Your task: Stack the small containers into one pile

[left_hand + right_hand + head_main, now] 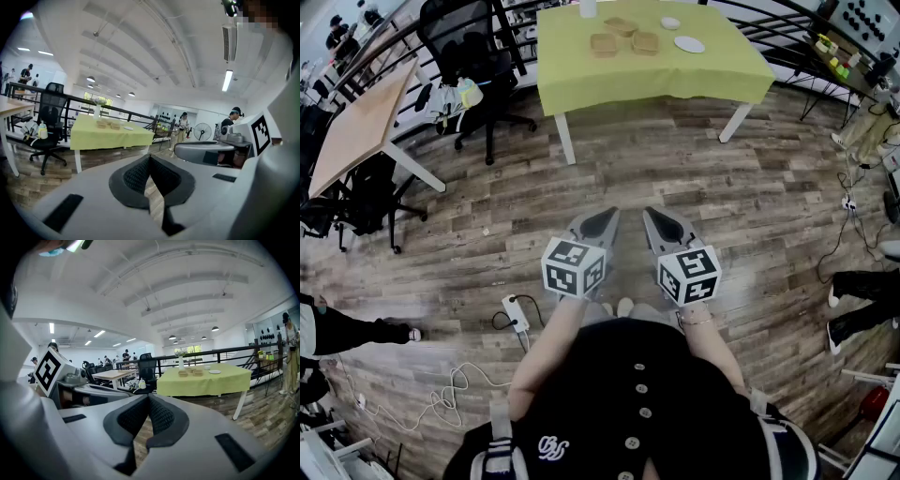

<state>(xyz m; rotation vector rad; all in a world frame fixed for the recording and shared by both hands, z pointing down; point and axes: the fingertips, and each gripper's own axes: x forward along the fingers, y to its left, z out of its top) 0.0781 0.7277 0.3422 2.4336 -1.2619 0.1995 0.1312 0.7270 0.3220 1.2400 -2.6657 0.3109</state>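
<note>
The person stands on the wood-plank floor [703, 178] well short of the work, so the coming move turns on one relation: the three small tan shallow containers [622, 37] lie straight ahead of both grippers and well apart from them, on the far bench covered with a yellow-green cloth [656, 80]. The left gripper [598, 223] and the right gripper [661, 223] are held side by side at waist level, pointing slightly downward toward that bench. In each gripper view the dark ribbed jaws meet at the tip with nothing between them, so both are closed and empty. The containers sit in a loose cluster toward the left half of the bench, two in front and one behind, close together but not yet stacked. They look roughly square, with no clear long axis to line up on. Seen from above, the cluster falls about between the two grippers, so neither hand is plainly nearer, though the left-hand container lines up more with the left gripper. They appear empty, but they are too small here to be sure. A white round plate [689, 44] and a smaller white dish [670, 22] rest to the right of the cluster, and a white vase [181, 363] stands behind it; my judgement is that the person must walk up to the bench and spread the jaws before any pick
</note>
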